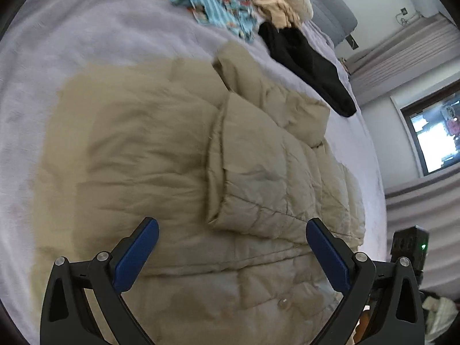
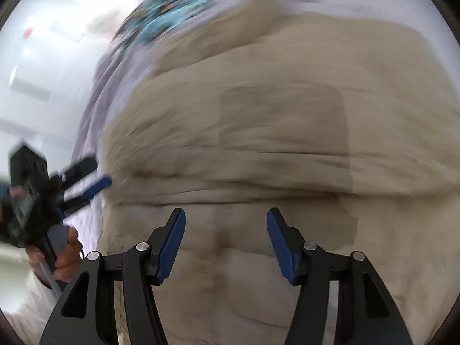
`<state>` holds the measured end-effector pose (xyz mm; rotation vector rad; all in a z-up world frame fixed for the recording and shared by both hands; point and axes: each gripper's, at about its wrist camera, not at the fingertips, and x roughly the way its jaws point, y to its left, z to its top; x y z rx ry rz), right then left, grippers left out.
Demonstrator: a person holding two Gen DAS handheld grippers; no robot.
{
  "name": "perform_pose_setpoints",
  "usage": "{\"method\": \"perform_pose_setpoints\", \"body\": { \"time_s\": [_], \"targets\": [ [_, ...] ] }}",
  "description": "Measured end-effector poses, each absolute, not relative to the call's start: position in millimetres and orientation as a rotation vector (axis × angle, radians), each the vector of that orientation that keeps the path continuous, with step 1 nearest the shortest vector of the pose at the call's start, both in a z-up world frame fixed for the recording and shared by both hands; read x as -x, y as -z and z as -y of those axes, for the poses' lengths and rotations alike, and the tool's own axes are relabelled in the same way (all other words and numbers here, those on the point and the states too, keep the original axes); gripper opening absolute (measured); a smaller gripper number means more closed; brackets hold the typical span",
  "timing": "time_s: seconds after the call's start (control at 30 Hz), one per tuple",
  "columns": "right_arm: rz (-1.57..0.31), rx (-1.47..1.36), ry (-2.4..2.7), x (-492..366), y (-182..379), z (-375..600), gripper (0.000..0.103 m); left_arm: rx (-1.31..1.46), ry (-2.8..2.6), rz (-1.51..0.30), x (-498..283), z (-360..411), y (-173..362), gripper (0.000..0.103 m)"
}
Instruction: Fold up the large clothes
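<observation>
Beige quilted puffer jacket (image 1: 178, 149) lies on the lavender bed (image 1: 72, 34), just ahead of both tools. The left hand-held gripper (image 1: 231, 225) hangs over it spread wide, holding nothing; the right hand-held gripper (image 2: 225, 215) is likewise spread and empty. The right view is motion-blurred. One sleeve (image 1: 250, 172) lies folded across the puffy, creased body.

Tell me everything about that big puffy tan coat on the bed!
The tan coat is a quilted, puffy jacket of thin, crinkly fabric, spread flat across the pale lilac bedspread. One sleeve is folded in over the body, its cuff toward the camera; a second fold lies farther back. The right wrist view shows a square patch pocket. Both grippers hang open above it, and no fingers are visibly touching it.
</observation>
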<state>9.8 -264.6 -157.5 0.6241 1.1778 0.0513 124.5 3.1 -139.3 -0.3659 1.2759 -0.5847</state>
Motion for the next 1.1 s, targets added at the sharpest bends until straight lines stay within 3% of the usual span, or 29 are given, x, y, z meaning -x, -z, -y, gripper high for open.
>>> {"method": "perform_pose_setpoints", "body": {
  "time_s": [0.1, 0.13, 0.17, 0.2, 0.23, 0.27, 0.43, 0.63, 0.8, 0.9, 0.97, 1.0, 1.1],
  "targets": [
    [-1.132, -0.819, 0.070, 19, 163, 329, 0.064, 0.365, 0.588, -1.292, -137, 25, 151, 0.102],
    [-1.106, -0.887, 0.090, 28, 166, 343, 0.064, 0.351, 0.589, -1.288, -135, 31, 153, 0.096],
    [-1.062, -0.979, 0.104, 37, 169, 364, 0.064, 0.335, 0.603, -1.285, -138, 43, 155, 0.068],
    [-1.034, -1.028, 0.109, 41, 171, 375, 0.065, 0.317, 0.613, -1.301, -140, 55, 156, 0.050],
    [-1.007, -1.073, 0.119, 43, 173, 385, 0.066, 0.299, 0.604, -1.319, -143, 62, 158, 0.015],
    [-0.982, -1.109, 0.130, 45, 174, 393, 0.066, 0.298, 0.600, -1.327, -144, 68, 157, 0.011],
    [-0.901, -1.154, 0.104, 41, 166, 409, 0.066, 0.282, 0.605, -1.173, -122, 49, 120, 0.011],
    [-0.884, -1.116, 0.164, 34, 176, 418, 0.066, 0.200, 0.499, -1.259, -116, 36, 166, 0.012],
    [-0.877, -1.194, 0.173, 36, 207, 427, 0.063, 0.214, 0.468, -1.252, -119, 35, 165, 0.012],
    [-0.898, -1.162, 0.171, 37, 202, 425, 0.063, 0.166, 0.412, -1.222, -117, 19, 155, 0.027],
    [-0.943, -1.142, 0.191, 36, 196, 423, 0.064, 0.138, 0.356, -1.196, -117, 3, 144, 0.049],
    [-0.967, -1.127, 0.203, 32, 193, 420, 0.065, 0.122, 0.330, -1.177, -116, -4, 139, 0.054],
    [-1.032, -1.025, 0.219, 34, 169, 409, 0.066, 0.056, 0.264, -1.117, -115, -25, 120, 0.055]
  ]
}}
